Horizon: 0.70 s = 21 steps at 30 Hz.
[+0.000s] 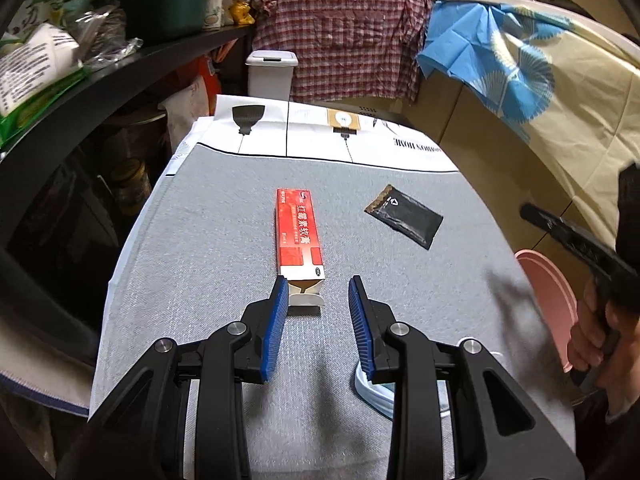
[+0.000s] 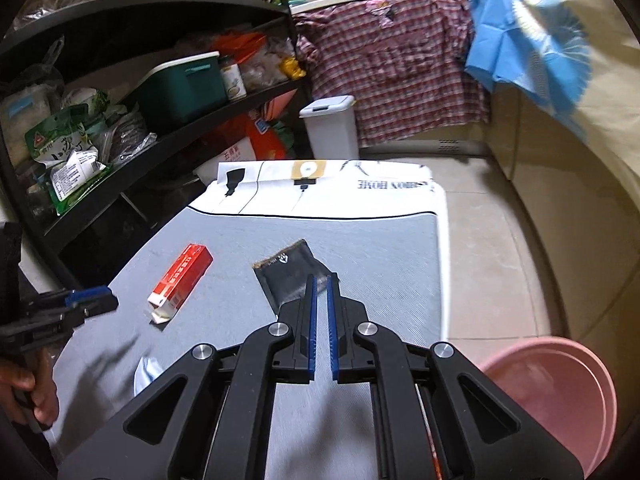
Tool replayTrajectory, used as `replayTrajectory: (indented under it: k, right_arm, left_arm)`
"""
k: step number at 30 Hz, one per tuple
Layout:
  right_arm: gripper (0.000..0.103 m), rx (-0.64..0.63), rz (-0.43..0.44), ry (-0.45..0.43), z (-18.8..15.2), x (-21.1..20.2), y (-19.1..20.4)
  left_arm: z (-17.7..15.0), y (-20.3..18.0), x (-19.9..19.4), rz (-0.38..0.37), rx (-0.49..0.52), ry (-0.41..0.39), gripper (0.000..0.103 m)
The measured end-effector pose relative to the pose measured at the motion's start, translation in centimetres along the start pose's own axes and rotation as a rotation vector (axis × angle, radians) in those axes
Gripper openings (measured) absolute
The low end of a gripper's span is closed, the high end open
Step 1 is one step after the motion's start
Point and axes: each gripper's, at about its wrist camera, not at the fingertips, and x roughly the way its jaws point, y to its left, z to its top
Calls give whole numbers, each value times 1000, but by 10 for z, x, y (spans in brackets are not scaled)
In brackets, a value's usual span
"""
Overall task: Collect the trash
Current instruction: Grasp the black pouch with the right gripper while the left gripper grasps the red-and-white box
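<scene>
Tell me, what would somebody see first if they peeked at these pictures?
Probably the bright red box, lying flat in the middle of the grey table cover, right in front of the left gripper with its jaws apart. Next, the black packet lying to the box's right, with the right gripper, nearly closed and empty, just above it. Off the table's right edge sits a pink basin.

Pink basin [image 2: 560, 392] cut off, blurred

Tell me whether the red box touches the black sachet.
Apart. The left wrist view shows bare grey cloth between the red box and the black sachet.
</scene>
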Motion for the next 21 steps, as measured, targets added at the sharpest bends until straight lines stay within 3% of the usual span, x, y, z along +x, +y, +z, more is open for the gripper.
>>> replayTrajectory:
  k: [6,10,14,21]
  right_arm:
    - [11,-19,36,45,15,40,8]
    - [18,-20,30,84,19,69,7]
    - [33,8,34,117,22,93,0]
    - [38,-36,27,195,24,127,7]
  left_arm:
    - [3,0,16,8,-1,9,34]
    - [6,1,28,34,-2,6,51]
    - [7,6,41,48,-8,31,52]
    - [10,10,55,35,-14,48,52]
